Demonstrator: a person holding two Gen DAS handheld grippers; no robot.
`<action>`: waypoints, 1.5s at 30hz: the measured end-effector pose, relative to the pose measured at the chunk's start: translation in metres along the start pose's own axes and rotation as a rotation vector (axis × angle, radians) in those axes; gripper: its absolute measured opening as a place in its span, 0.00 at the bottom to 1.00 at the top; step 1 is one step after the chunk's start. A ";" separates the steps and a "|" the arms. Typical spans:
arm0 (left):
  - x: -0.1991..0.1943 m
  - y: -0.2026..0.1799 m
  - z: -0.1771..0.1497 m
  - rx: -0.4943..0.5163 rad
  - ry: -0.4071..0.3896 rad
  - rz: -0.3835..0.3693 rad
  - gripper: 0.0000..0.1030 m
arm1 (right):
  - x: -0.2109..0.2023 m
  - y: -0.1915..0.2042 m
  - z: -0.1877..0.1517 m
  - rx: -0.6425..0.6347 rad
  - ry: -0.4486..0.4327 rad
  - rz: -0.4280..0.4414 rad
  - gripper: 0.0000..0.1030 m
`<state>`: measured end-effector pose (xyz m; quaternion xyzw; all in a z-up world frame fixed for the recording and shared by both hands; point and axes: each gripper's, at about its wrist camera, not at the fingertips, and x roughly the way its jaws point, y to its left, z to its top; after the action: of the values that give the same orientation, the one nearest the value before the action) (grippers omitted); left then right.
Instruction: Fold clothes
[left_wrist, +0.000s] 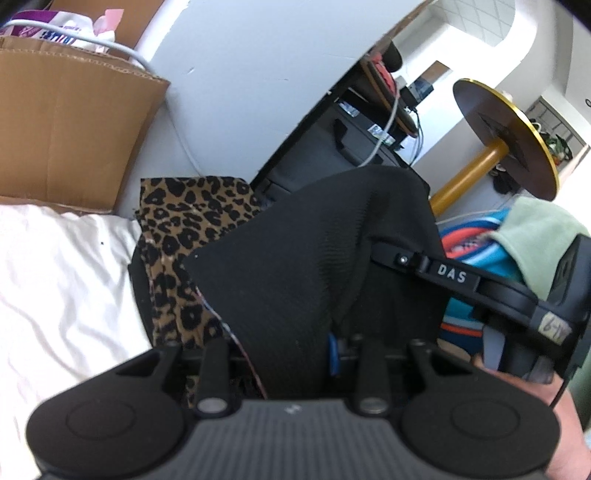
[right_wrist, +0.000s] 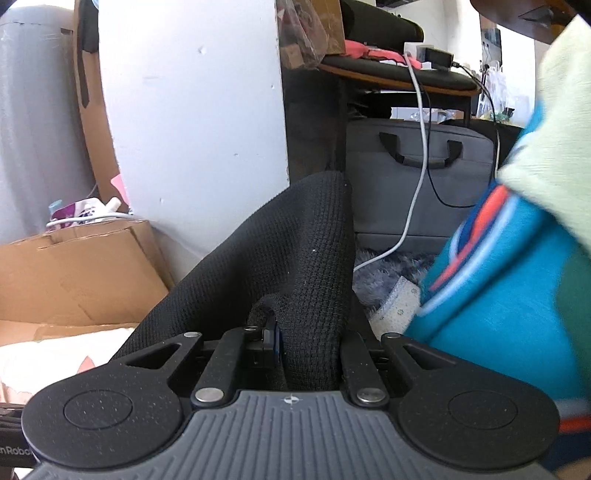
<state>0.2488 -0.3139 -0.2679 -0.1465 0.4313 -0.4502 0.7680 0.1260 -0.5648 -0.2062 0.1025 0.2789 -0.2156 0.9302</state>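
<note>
A black waffle-knit garment (left_wrist: 295, 258) hangs bunched between both grippers. My left gripper (left_wrist: 306, 354) is shut on its lower edge; the cloth drapes over the fingers, and only a blue pad (left_wrist: 332, 350) shows. In the left wrist view my right gripper (left_wrist: 380, 254) reaches in from the right and pinches the same garment higher up. In the right wrist view the black garment (right_wrist: 288, 251) rises in a peak from my right gripper (right_wrist: 284, 343), which is shut on a fold of it. A leopard-print garment (left_wrist: 181, 236) lies under the black one.
A white sheet (left_wrist: 62, 280) covers the surface at left, with a cardboard box (left_wrist: 70, 133) behind it. A pile of teal and pale green clothes (right_wrist: 517, 277) sits close on the right. A grey laptop bag (right_wrist: 417, 177), cables and a round table (left_wrist: 509, 136) stand beyond.
</note>
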 end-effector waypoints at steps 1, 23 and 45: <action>0.002 0.003 0.002 -0.005 -0.001 0.002 0.33 | 0.005 0.001 0.002 -0.004 0.000 0.003 0.11; 0.034 0.042 0.043 -0.103 -0.013 0.035 0.33 | 0.101 0.003 0.030 0.018 0.042 0.075 0.11; 0.069 0.082 0.049 -0.154 -0.001 0.068 0.34 | 0.184 -0.010 0.033 -0.084 0.081 -0.059 0.35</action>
<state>0.3496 -0.3336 -0.3259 -0.1905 0.4690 -0.3893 0.7695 0.2754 -0.6477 -0.2835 0.0639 0.3281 -0.2265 0.9148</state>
